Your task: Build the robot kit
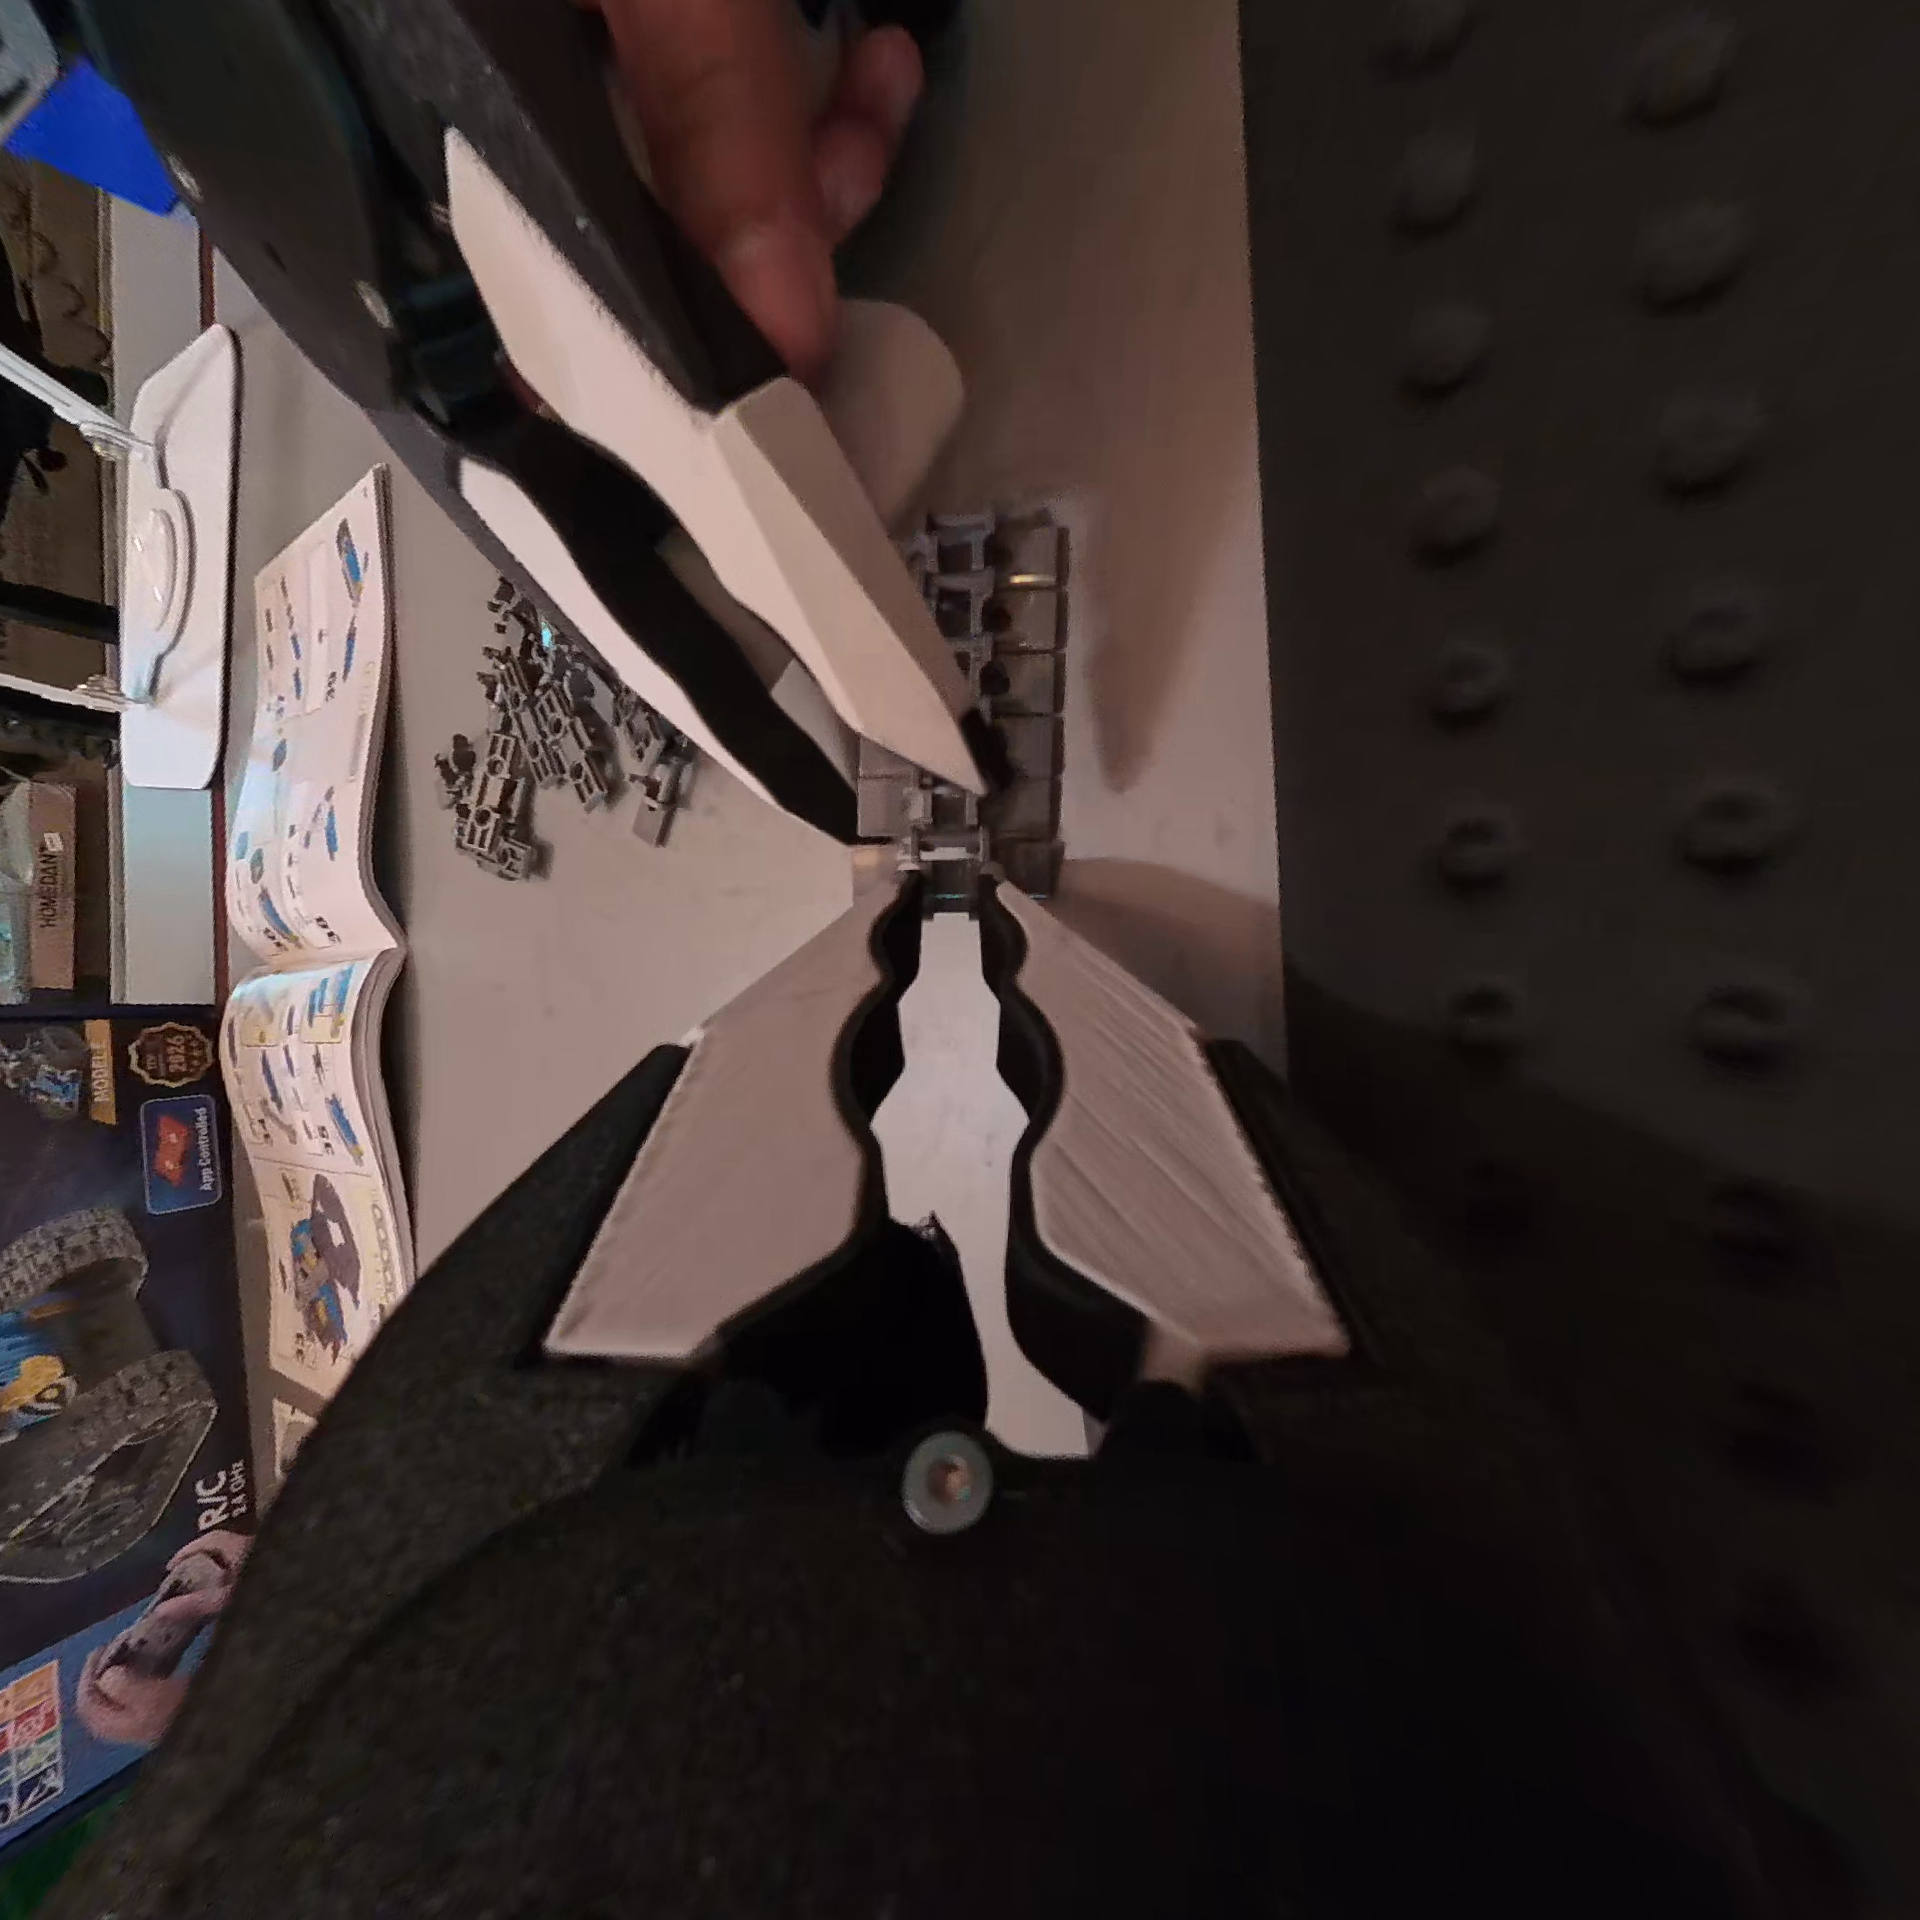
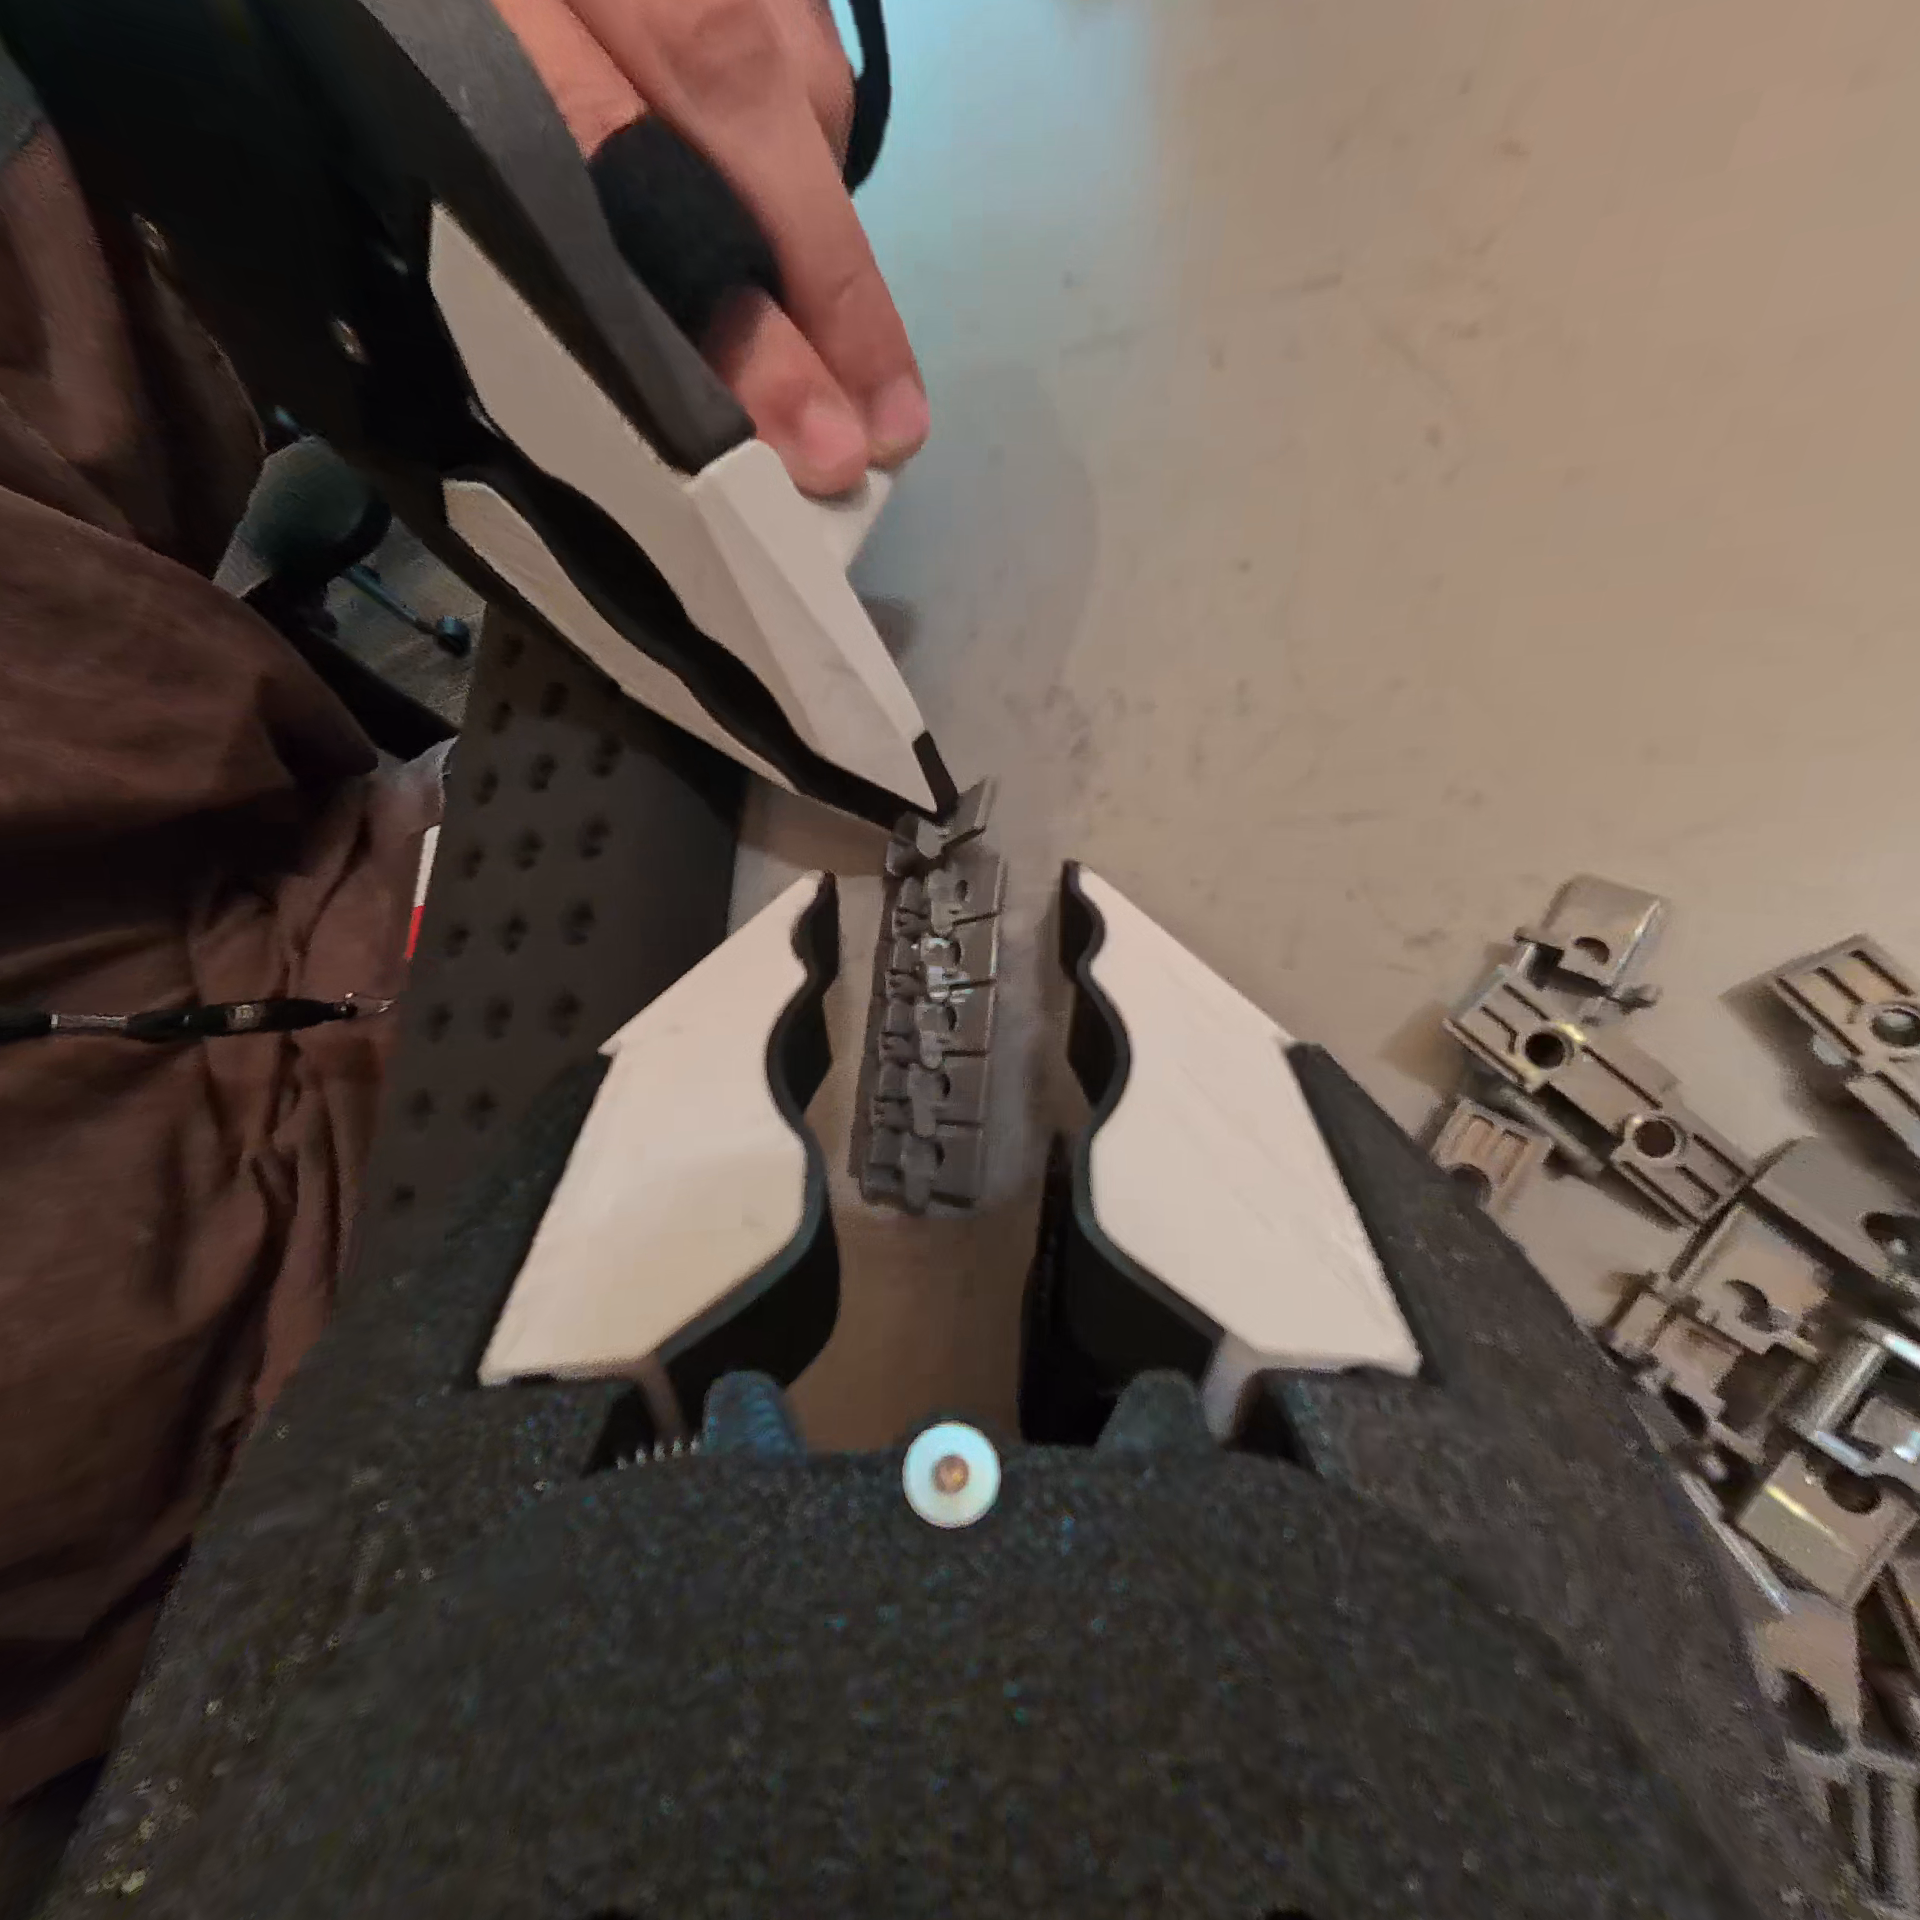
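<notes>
A chain of grey track links (image 2: 940, 1029) lies on the pale table; it also shows in the left wrist view (image 1: 1023, 665). My left gripper (image 1: 948, 883) is shut on a single grey link (image 1: 943, 840) at the chain's end. In the right wrist view it (image 2: 930, 800) comes in from the upper left, pinching that end link (image 2: 961, 810). My right gripper (image 2: 945, 888) is open, with one finger on each side of the chain and not touching it. In the left wrist view it (image 1: 920, 774) comes down from the upper left, tips close to the held link.
A pile of loose grey links (image 1: 561, 727) (image 2: 1714, 1195) lies beside the work. An open instruction booklet (image 1: 312, 831), a printed box (image 1: 104, 1351) and a white tray (image 1: 177, 561) sit farther off. A dark studded baseplate (image 1: 1610, 623) (image 2: 540, 935) borders the chain. My two grippers' fingertips are within a few centimetres of each other.
</notes>
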`<act>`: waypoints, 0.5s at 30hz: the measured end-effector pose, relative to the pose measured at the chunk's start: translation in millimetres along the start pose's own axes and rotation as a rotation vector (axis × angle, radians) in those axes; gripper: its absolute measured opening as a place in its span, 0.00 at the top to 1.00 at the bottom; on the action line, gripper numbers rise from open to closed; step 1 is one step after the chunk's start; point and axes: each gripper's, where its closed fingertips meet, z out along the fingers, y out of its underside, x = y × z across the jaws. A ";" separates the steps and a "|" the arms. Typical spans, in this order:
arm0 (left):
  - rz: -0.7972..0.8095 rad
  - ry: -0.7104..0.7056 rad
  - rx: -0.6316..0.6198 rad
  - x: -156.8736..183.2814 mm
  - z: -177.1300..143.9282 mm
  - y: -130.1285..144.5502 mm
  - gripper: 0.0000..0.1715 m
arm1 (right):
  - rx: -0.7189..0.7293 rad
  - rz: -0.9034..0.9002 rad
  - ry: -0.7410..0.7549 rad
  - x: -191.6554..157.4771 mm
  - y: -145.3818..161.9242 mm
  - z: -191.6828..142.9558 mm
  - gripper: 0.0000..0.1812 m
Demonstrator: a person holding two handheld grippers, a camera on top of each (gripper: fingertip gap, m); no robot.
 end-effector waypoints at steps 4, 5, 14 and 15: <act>0.004 0.005 -0.003 -0.9 1.3 -0.8 0.94 | -0.013 0.030 -0.003 2.9 0.3 0.5 0.82; 0.007 0.009 -0.006 -0.9 1.6 -1.1 0.94 | -0.015 0.034 -0.005 2.7 0.4 0.6 0.82; 0.051 -0.004 -0.009 -0.5 4.5 -7.1 0.94 | -0.063 0.144 -0.049 -5.5 3.6 5.7 0.90; 0.053 -0.011 -0.005 -0.5 4.4 -7.4 0.94 | -0.062 0.167 -0.061 -6.0 3.5 5.6 0.91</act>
